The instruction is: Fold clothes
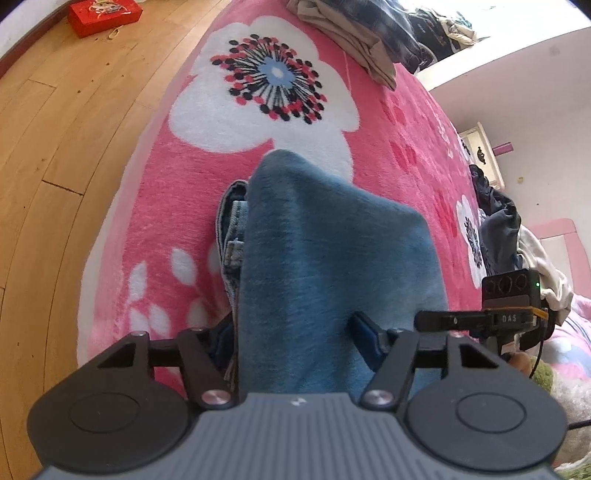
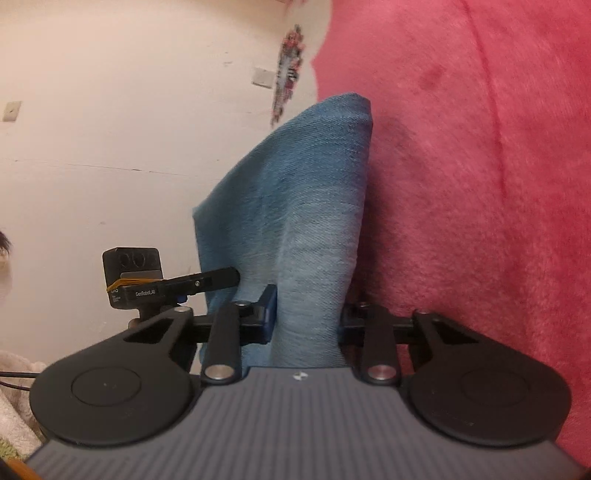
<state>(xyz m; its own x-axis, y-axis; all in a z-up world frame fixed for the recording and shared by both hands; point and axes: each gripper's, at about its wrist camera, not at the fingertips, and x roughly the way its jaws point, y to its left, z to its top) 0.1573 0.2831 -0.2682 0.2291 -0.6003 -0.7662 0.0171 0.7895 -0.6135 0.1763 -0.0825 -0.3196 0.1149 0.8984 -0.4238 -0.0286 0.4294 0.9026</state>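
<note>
A pair of blue jeans (image 1: 332, 258) is bunched up and lifted over the pink flowered blanket (image 1: 388, 122). Their waistband with a belt loop (image 1: 232, 243) shows at the left. My left gripper (image 1: 295, 332) is shut on a thick fold of the denim, which fills the gap between its pads. In the right wrist view the same jeans (image 2: 303, 203) stand up from my right gripper (image 2: 306, 317), whose blue pads (image 2: 269, 314) pinch a narrower fold. The two grippers are close together, side by side. The left gripper's body (image 2: 133, 273) shows just left of the right one.
Wooden floor (image 1: 74, 147) runs along the blanket's left edge, with a red box (image 1: 105, 16) on it. Piles of other clothes lie at the far end (image 1: 369, 40) and at the right edge (image 1: 495, 214). A pale wall (image 2: 110, 110) is behind the jeans.
</note>
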